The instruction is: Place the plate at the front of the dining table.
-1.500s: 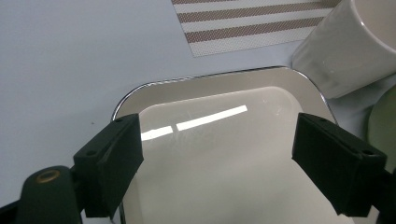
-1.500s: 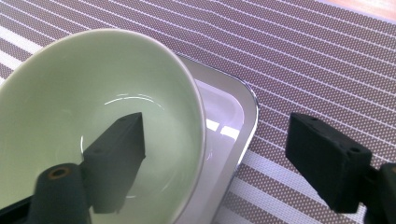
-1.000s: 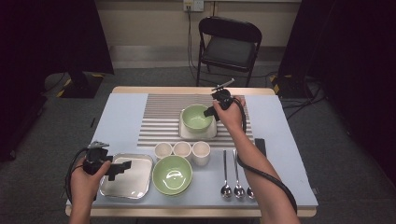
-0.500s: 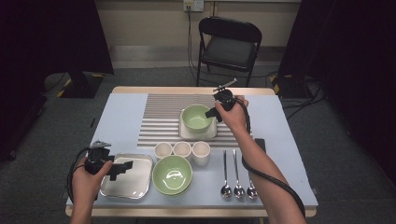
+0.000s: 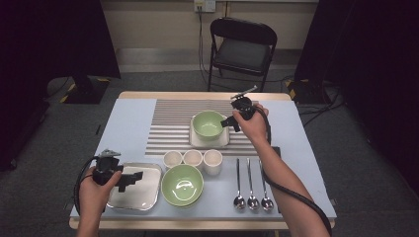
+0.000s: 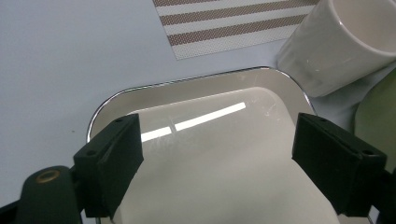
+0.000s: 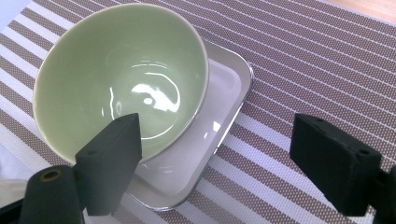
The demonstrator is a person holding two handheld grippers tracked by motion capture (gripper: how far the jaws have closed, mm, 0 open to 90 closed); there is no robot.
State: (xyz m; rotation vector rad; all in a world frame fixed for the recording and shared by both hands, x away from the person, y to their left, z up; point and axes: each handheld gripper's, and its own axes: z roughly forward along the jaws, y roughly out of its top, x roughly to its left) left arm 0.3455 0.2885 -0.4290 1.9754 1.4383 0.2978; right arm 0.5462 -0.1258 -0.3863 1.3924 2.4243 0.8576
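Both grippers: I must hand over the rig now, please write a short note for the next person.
Left gripper: open, holding nothing, over the empty metal tray at the near left.
Right gripper: open, holding nothing, beside the green bowl.
Done: that bowl sits on a white tray on the striped mat.
Left, probably: second green bowl, three cups and three spoons stand near, off the mat.

The pale blue worktop [image 5: 123,128] carried a striped mat [image 5: 170,126] at twelve o'clock, three cups [image 5: 192,159] at centre, a green bowl [image 5: 182,184] at six, a steel tray [image 5: 148,197] at eight, and three spoons [image 5: 252,185] at four.
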